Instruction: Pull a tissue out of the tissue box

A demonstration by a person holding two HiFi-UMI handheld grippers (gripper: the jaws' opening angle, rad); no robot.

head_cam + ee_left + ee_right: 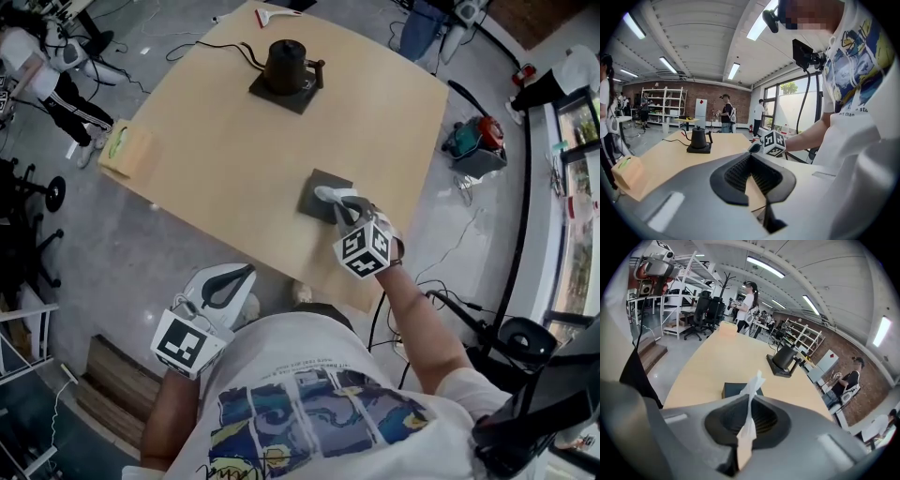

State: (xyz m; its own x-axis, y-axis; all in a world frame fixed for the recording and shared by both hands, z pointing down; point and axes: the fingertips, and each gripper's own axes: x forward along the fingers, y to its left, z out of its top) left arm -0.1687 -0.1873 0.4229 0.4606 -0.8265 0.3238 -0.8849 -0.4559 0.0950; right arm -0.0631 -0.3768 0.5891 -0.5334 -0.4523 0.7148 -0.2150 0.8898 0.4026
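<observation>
A dark grey tissue box point(317, 197) lies near the front right edge of the wooden table point(234, 159). My right gripper point(344, 206) hangs just above the box, shut on a white tissue point(330, 194). In the right gripper view the tissue point(753, 389) stands up between the closed tips point(750, 399), with the box point(733, 390) behind and below it. My left gripper point(246, 274) is off the table's front edge, close to the person's body. Its tips point(751, 157) meet with nothing between them.
A black kettle on a dark base point(286, 67) stands at the table's far side, with a black cable point(220, 45) running to it. A small wooden box point(125, 148) sits on the left corner. People stand around the room, and bags point(473, 141) lie on the floor at right.
</observation>
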